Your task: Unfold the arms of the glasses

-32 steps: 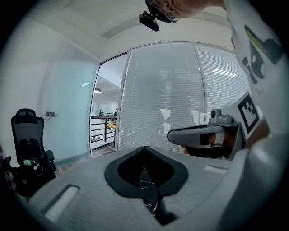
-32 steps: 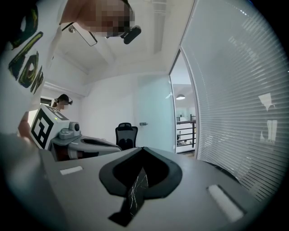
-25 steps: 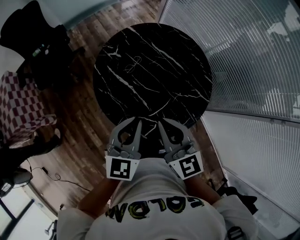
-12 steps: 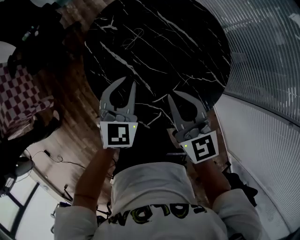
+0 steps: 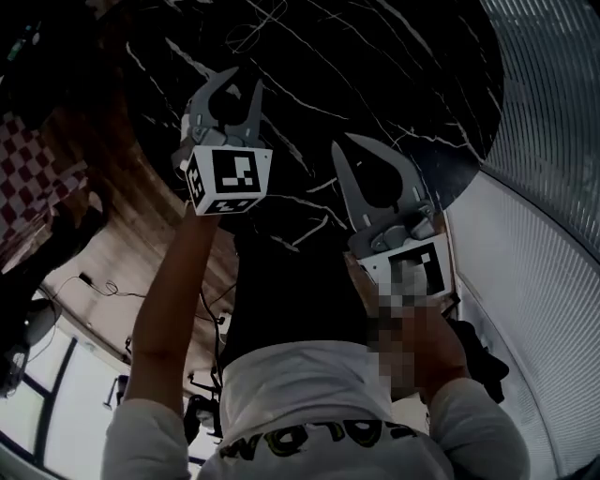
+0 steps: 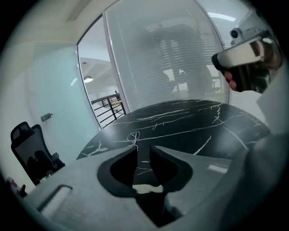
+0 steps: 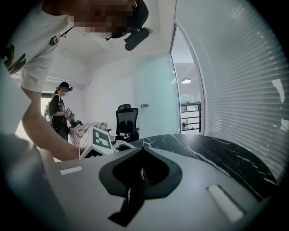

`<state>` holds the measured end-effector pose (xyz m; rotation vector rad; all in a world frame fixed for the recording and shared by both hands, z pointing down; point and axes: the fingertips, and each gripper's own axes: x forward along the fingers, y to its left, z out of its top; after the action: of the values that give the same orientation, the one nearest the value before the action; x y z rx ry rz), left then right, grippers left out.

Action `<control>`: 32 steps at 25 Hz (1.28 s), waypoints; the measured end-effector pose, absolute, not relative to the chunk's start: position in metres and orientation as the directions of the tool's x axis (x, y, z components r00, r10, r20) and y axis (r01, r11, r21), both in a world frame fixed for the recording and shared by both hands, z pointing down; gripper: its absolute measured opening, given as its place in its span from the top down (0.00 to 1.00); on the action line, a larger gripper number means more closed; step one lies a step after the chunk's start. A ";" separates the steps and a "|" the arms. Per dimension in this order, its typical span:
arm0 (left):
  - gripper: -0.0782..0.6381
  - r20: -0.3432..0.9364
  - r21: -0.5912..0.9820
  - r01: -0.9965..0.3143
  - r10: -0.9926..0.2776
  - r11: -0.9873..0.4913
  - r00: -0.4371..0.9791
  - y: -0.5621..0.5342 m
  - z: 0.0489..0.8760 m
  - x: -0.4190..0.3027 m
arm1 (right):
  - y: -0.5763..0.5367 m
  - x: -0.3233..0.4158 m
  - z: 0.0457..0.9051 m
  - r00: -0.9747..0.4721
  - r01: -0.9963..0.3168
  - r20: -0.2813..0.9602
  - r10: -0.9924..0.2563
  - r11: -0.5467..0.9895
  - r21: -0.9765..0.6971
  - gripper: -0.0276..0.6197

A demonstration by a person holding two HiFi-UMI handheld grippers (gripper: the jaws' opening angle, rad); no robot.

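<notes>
Thin wire-framed glasses (image 6: pixel 132 136) lie on the round black marble table (image 5: pixel 375 56), near the top edge of the head view as a faint wire outline (image 5: pixel 262 14). My left gripper (image 5: pixel 244 80) hovers over the table's near left part, short of the glasses. Its jaws stand a little apart with nothing between them, and the gripper (image 6: pixel 143 148) points at the glasses in the left gripper view. My right gripper (image 5: pixel 343 142) is over the table's near edge, farther back. Its jaw tips meet, and the gripper (image 7: pixel 142 149) holds nothing.
A glass wall with blinds (image 5: pixel 553 187) runs along the right of the table. A black office chair (image 7: pixel 125 119) and a checkered seat (image 5: pixel 37 178) stand to the left. Another person (image 7: pixel 58 115) stands in the background. Wood floor (image 5: pixel 112 244) surrounds the table.
Both grippers have moved forward from the table's near edge over the marble, the left one farther. The left jaws have parted slightly. The glasses have not moved.
</notes>
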<state>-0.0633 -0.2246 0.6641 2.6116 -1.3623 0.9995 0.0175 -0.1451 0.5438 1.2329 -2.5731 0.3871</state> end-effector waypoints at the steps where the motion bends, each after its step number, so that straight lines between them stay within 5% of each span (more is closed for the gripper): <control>1: 0.77 0.555 -0.265 -0.743 -0.728 -0.614 0.403 -0.230 0.673 -0.063 | -0.148 0.017 0.552 -0.608 -0.785 0.349 -0.713 0.606 -0.129 0.95; 17: 0.72 0.618 -0.535 -0.524 -0.730 -0.663 0.292 -0.280 0.715 -0.057 | -0.147 0.010 0.595 -0.630 -0.770 0.373 -0.681 0.611 -0.184 0.95; 25: 0.87 0.634 -0.535 -0.516 -0.722 -0.669 0.278 -0.287 0.721 -0.059 | -0.142 0.012 0.597 -0.627 -0.772 0.386 -0.676 0.607 -0.190 0.95; 32: 0.88 0.618 -0.526 -0.542 -0.732 -0.655 0.285 -0.287 0.708 -0.060 | -0.144 0.017 0.588 -0.621 -0.776 0.369 -0.692 0.607 -0.169 0.95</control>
<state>-0.0601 -0.2867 0.7078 2.6821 -1.3539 1.4970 0.0166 -0.1445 0.5876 1.2002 -2.5692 0.4574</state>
